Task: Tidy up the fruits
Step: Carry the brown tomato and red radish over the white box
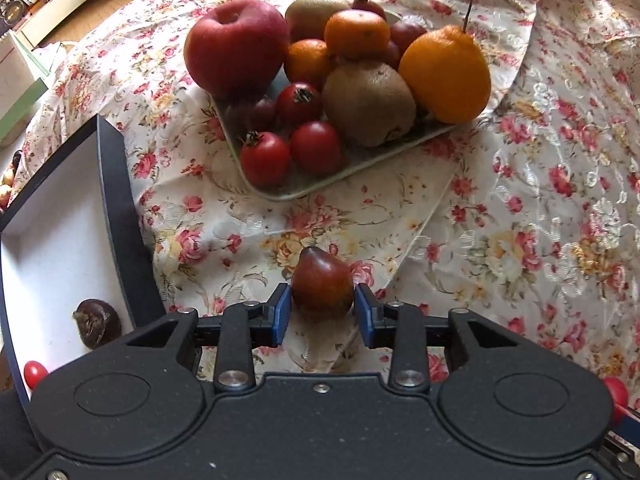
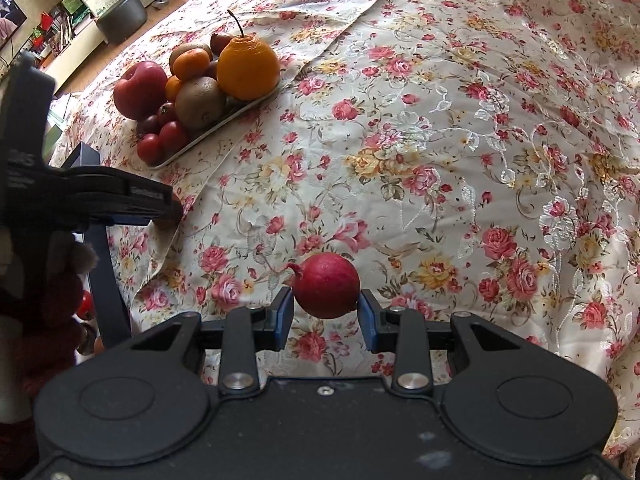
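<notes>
My left gripper (image 1: 322, 308) is shut on a small dark red-brown pointed fruit (image 1: 322, 282), held just above the floral cloth. My right gripper (image 2: 325, 312) is shut on a round red fruit with a small tail (image 2: 326, 284), also above the cloth. A pale tray (image 1: 280, 190) ahead holds a red apple (image 1: 236, 46), kiwis (image 1: 368, 102), tangerines (image 1: 356, 32), a large orange citrus (image 1: 446, 74) and cherry tomatoes (image 1: 266, 158). The tray also shows in the right wrist view (image 2: 208, 136) at the far left. The left gripper's body (image 2: 80, 196) shows there too.
A dark-walled white box (image 1: 112, 184) stands at the left and holds a dark brown fruit (image 1: 96, 322) and a small red one (image 1: 34, 374). The floral cloth (image 2: 480, 140) is wrinkled. A small red object (image 1: 616, 394) lies at the right edge. Shelves and a dark stool (image 2: 122, 18) stand beyond.
</notes>
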A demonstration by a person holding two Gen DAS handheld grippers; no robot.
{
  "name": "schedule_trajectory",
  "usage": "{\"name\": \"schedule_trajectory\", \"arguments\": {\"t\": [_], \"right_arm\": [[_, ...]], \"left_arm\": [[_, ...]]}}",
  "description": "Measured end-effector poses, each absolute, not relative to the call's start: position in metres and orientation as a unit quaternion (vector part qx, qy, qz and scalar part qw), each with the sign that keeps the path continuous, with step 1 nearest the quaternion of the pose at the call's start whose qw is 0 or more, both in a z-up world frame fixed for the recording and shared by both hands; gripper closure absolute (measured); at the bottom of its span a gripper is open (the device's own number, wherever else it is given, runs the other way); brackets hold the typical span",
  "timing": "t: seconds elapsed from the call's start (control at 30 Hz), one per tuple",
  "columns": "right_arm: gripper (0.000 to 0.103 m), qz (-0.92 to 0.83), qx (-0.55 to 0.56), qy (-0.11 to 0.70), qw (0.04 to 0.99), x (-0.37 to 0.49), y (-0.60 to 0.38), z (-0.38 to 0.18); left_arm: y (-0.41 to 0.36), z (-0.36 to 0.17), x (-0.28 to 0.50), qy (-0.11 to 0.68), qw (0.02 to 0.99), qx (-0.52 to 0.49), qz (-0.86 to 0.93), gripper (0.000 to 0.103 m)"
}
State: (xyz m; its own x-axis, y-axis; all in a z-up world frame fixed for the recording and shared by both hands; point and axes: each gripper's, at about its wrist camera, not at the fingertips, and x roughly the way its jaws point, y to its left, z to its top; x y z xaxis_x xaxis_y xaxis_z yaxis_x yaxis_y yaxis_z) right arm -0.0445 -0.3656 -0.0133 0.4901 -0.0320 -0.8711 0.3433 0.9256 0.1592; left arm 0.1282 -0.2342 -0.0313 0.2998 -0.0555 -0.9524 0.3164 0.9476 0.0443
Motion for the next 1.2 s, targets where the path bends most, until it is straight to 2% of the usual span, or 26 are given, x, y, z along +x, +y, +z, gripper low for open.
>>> {"name": "schedule_trajectory", "arguments": {"t": [0.33, 0.57, 0.93, 1.2], "right_arm": [[0.067, -0.107, 0.160, 0.506, 0.841, -0.040, -0.365, -0.021], [0.067, -0.105, 0.156, 0.513, 0.837, -0.038, -0.361, -0.022], [0.067, -0.073, 0.123, 0.524, 0.840, -0.030, -0.323, -0.013], [0.067, -0.027, 0.091, 0.527, 0.844, -0.008, -0.269, -0.003]], "left_arm": [[-0.228, -0.031, 0.137, 0.599, 0.787, 0.090, -0.115, 0.059], [-0.200, -0.009, 0.137, 0.610, 0.782, 0.063, -0.112, 0.059], [-0.127, 0.035, 0.131, 0.587, 0.804, 0.045, -0.085, 0.059], [-0.061, 0.037, 0.141, 0.587, 0.809, 0.028, -0.024, 0.059]]}}
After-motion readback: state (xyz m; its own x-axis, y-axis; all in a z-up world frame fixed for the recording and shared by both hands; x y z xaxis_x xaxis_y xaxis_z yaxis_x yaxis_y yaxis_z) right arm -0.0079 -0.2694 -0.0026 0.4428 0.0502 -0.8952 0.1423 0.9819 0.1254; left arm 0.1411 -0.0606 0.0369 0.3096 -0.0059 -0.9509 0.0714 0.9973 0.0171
